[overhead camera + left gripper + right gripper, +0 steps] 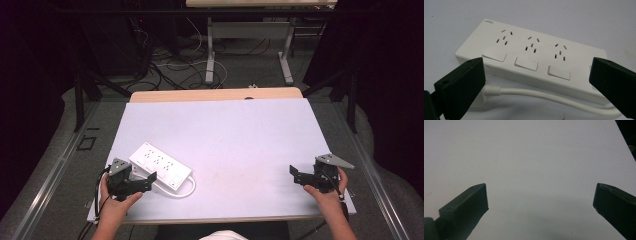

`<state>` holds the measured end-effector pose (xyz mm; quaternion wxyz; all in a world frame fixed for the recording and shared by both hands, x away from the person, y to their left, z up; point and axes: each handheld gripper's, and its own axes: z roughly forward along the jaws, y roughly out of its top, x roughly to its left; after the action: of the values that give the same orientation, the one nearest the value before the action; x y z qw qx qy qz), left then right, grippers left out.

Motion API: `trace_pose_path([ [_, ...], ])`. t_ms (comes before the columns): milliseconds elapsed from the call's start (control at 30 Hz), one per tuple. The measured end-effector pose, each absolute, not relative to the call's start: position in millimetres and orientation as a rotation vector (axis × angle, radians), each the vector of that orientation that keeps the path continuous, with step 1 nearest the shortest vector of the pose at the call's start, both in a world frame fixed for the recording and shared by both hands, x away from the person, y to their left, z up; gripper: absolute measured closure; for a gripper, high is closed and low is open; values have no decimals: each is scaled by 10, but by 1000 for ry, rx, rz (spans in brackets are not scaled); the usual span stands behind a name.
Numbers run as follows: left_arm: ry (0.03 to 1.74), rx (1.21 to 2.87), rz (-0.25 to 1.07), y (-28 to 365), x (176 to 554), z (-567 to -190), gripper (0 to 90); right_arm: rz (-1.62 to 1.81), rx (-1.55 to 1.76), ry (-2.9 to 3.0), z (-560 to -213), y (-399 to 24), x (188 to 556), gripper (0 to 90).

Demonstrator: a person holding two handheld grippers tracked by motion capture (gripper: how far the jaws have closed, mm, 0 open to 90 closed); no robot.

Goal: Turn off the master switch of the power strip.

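A white power strip [161,166] with three sockets and three rocker switches lies at the front left of the white table [225,135]. Its white cord [187,192] loops along its near side. My left gripper [142,181] hovers right at the strip's near end, open. In the left gripper view the strip [531,57] and the cord [544,95] lie between and beyond the wide-apart jaws, which touch nothing. My right gripper [298,176] is held open over bare table at the front right, nothing between its jaws [539,202].
The table's front edge [225,219] runs just below both hands. Beyond the far edge stand another table's legs [210,60] and loose cables [170,70] on the floor. Dark frame posts [79,100] flank the table on both sides.
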<state>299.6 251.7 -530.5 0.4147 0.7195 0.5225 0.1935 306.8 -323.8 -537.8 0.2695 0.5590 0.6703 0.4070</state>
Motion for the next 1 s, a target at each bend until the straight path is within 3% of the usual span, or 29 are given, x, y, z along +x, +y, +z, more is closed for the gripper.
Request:
trace_pose_path([
  [1000, 1266, 1833, 446, 2386, 2946, -5115, 4, 1140, 1388, 1807, -5274, -2961, 2943, 0],
])
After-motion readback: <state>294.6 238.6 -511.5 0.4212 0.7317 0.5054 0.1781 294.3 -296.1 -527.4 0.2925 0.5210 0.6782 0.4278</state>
